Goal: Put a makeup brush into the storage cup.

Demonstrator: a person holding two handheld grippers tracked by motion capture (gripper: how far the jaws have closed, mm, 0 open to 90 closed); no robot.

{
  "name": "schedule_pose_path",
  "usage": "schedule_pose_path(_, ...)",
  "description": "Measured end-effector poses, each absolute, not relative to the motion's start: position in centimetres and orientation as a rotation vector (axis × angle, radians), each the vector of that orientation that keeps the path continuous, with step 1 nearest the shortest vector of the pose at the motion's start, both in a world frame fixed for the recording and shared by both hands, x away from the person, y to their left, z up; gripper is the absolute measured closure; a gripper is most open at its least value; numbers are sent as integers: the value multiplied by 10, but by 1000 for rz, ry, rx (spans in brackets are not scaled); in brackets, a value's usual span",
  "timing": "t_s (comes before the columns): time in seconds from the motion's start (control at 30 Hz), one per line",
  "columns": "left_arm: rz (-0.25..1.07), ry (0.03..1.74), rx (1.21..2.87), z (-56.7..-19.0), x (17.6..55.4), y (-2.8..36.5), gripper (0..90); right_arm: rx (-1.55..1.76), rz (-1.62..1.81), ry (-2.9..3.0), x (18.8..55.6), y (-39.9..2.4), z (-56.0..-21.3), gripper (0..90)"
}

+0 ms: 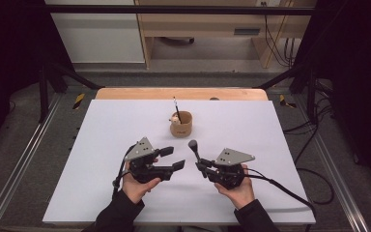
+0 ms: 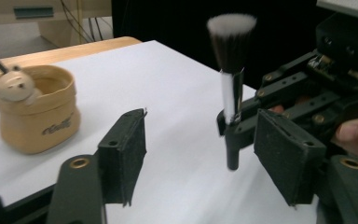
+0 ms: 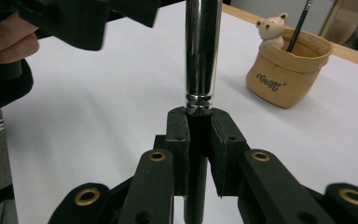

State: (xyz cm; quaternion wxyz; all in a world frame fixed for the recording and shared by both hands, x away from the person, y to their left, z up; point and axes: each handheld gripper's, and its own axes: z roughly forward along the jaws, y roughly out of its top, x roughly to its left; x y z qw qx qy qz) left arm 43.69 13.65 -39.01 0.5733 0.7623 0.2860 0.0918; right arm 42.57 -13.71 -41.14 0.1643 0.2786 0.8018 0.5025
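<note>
A makeup brush [image 1: 193, 147] with a dark bristle head and a silver ferrule stands upright, its black handle clamped between the jaws of my right gripper [image 1: 201, 166]. The right gripper view has the ferrule [image 3: 203, 51] rising straight out of the shut right gripper [image 3: 199, 126]. My left gripper [image 1: 173, 158] is just left of the brush, open, with nothing between its pads. In the left gripper view the brush [image 2: 231, 56] stands beyond the wide-apart jaws of the left gripper [image 2: 200, 154]. A tan holder cup [image 1: 181, 124] with a small bear figure [image 2: 11, 86] holds a thin black stick.
A white sheet [image 1: 101, 145] covers the wooden table; the cup [image 3: 286, 77] stands at the middle towards the back. Metal frame rails [image 1: 24, 159] run along both sides. Cables [image 1: 314, 174] trail off to the right.
</note>
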Motion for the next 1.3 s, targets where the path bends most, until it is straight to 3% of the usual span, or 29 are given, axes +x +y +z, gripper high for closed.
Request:
schedule_pose_path(0.57, 326, 750, 1800, -401, 434, 181, 238, 855, 1454, 2215, 429, -148, -406, 793)
schedule_pose_path(1.3, 405, 826, 1830, -411, 433, 211, 158, 909, 1476, 2150, 430, -164, -401, 792)
